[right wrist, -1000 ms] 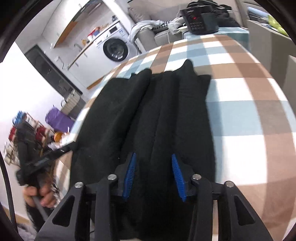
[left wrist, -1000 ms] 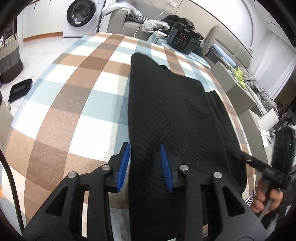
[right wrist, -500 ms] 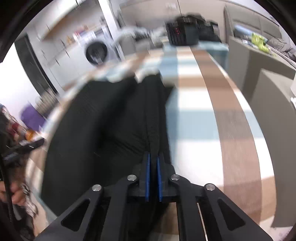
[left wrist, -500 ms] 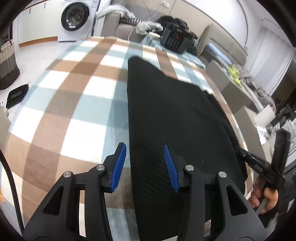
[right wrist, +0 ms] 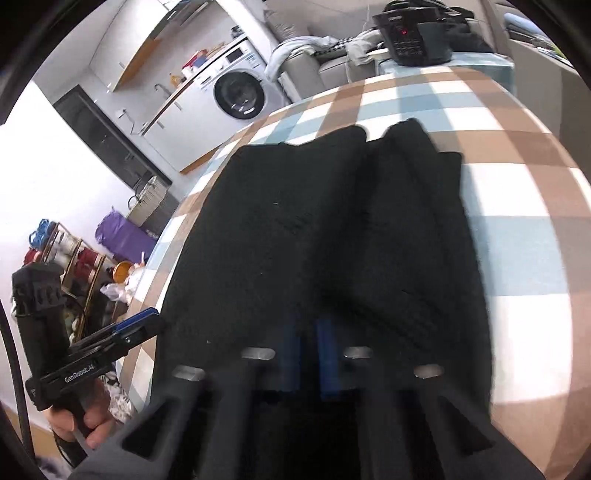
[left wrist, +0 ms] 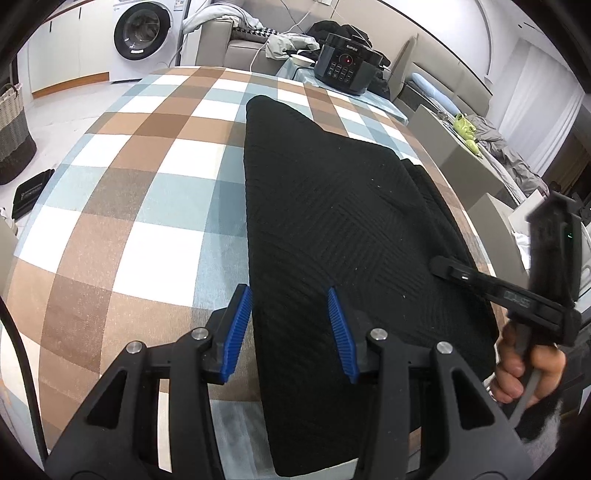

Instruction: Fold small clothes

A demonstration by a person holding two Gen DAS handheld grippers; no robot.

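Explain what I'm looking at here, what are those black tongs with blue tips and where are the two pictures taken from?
No robot: a person holds hand-operated tongs in each hand, and a camera on each looks along its fingers. One view is from the left tongs, which stand open over the near edge of a black knit garment, not gripping it. The other is from the right tongs, blurred but shut, low over the same garment; whether they pinch cloth is unclear. The garment lies on a checked tablecloth.

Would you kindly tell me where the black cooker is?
In the left wrist view the black cooker stands beyond the checked table's far end, right of the washing machine.
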